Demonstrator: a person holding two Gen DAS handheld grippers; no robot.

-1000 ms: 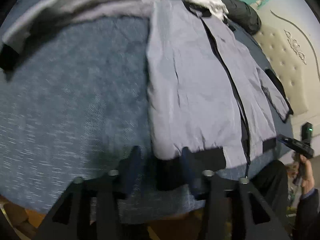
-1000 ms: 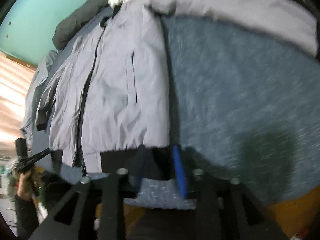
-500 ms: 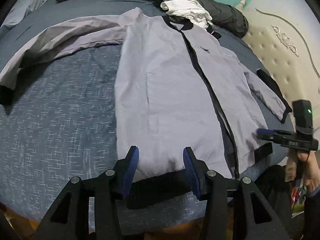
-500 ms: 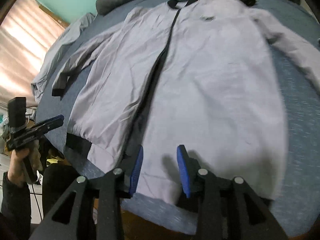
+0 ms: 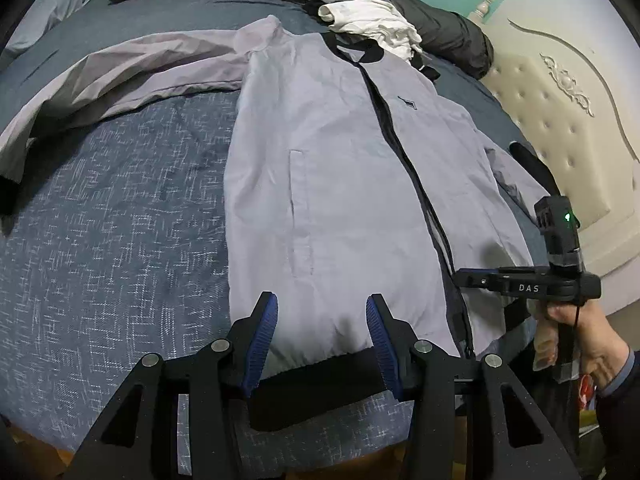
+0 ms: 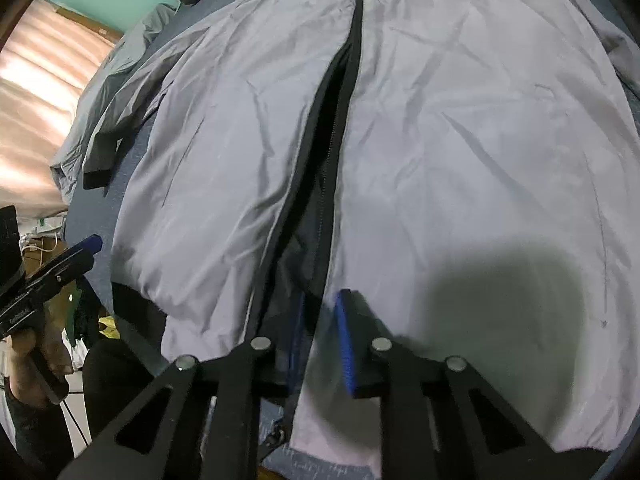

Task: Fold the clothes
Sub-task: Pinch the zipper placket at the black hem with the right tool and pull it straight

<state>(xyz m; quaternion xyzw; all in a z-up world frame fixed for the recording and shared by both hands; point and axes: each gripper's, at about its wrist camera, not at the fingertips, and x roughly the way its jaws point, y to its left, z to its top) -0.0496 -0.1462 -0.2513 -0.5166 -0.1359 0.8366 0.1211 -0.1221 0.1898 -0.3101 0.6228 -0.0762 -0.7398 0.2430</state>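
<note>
Both grippers have pulled back and swung since a second ago, when each sat low at a hem corner; now the whole grey jacket spreads out in view on the blue bedspread, collar toward the top of the frame, black hem at the bottom. Its long axis runs straight up the frame, away from the fingers. Left gripper hovers just over the black hem band, fingers spread wide and holding nothing. Right gripper is nearer the work: it sits at the lower centre of its view, right on the open zipper, and its blue fingers look narrowed around the placket edge, though blur makes it impossible to tell whether they actually pinch cloth. One sleeve trails off to the upper left. A white garment lies by the collar. Likely next, by the look of it: closing the front flap before any fold.
</note>
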